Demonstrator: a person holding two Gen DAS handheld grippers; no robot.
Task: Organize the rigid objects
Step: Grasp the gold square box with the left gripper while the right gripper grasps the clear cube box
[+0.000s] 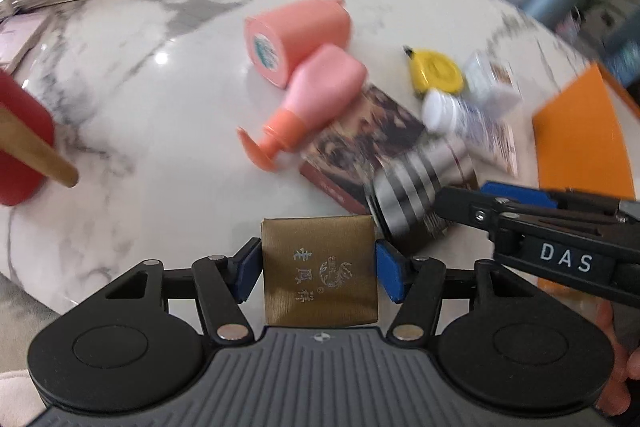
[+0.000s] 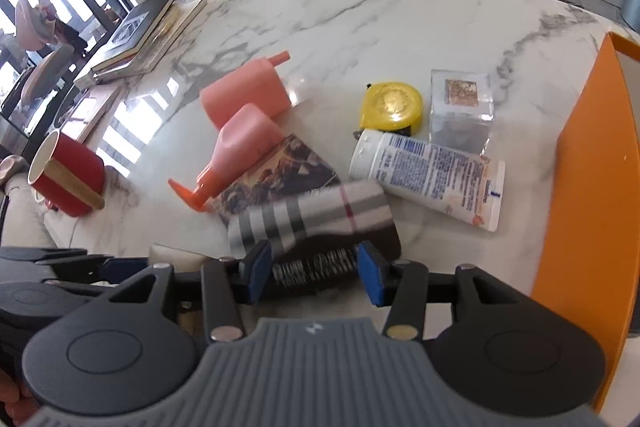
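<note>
A small gold box (image 1: 319, 271) is being gripped between the blue pads of the left tongs (image 1: 316, 273), which are closed against its two sides. In the right wrist view, a striped tin (image 2: 308, 223) is being clamped at its dark end by the right tongs (image 2: 316, 267), closed partway onto it. The tin is being held over a dark patterned book (image 2: 280, 171) lying on the marble tabletop (image 2: 380, 27). Beyond it, a pink pump bottle (image 2: 236, 151) is lying with its body propped on the book, touching a second pink bottle (image 2: 248, 91). To the right, a white tube (image 2: 428, 175), a yellow tape measure (image 2: 394, 107) and a clear cube (image 2: 460, 107) are being kept close together. An orange tray (image 2: 592, 167) is sitting at the right edge, a red cup (image 2: 72, 175) far left.
</note>
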